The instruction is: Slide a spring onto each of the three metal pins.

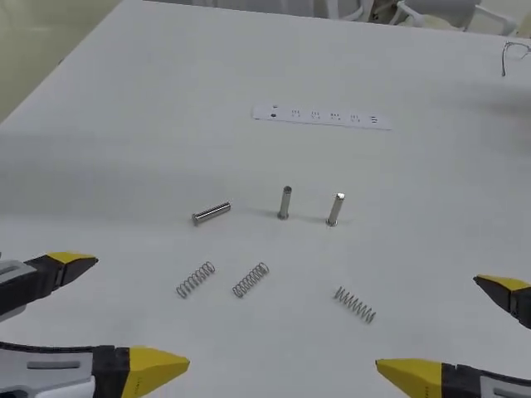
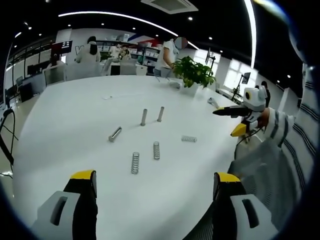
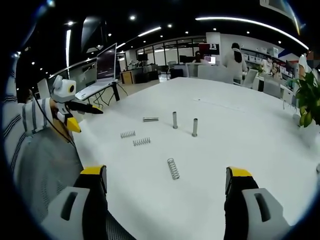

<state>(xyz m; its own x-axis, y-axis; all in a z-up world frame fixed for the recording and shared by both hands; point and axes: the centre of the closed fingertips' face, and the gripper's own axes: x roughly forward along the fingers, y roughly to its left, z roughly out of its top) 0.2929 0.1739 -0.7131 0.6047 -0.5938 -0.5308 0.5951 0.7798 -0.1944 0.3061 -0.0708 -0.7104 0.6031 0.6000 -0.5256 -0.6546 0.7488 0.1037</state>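
My left gripper and right gripper gape wide above the smooth white table, where three coiled wire springs lie before three shiny cylindrical pins, one toppled, two upright; the gripper views add a leafy plant beyond.

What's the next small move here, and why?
Probably bring the right tongs forward onto the nearest spring and close on it. All three springs lie loose, no pin carries one, these tongs are open and empty, and an upright pin stands just beyond that spring.
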